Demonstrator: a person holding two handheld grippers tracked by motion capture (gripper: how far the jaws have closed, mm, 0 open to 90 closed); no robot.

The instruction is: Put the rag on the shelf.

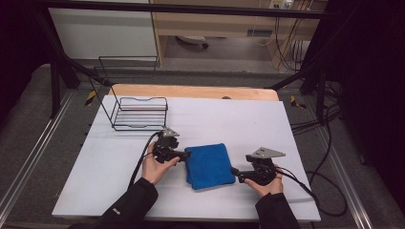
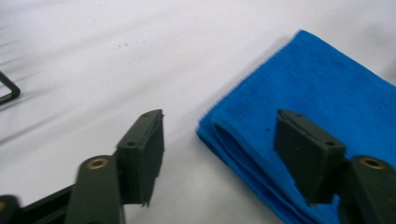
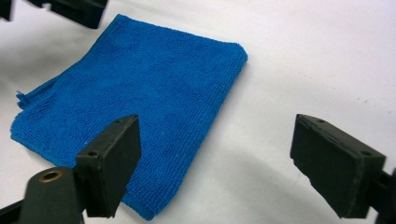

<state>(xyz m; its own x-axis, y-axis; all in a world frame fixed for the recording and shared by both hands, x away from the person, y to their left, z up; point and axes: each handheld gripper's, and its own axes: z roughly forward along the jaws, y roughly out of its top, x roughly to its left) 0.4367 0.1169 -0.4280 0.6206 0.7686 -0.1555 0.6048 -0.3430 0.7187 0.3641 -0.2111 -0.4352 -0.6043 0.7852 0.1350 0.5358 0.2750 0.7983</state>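
Cloth: the blue cloth (image 1: 208, 165) lies folded flat, mid-tabletop (image 1: 248, 119).
Left tongs (image 1: 187, 153): open, empty, at the cloth's left edge.
Right tongs (image 1: 234, 171): open, empty, at its right edge.
Progress: folding looks finished; the wire rack (image 1: 139, 113) beyond it is perhaps next.

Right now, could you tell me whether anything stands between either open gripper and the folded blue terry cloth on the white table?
Nothing visible does. The left gripper and the right gripper flank the folded blue terry cloth, open; the black wire rack stands apart, farther back.
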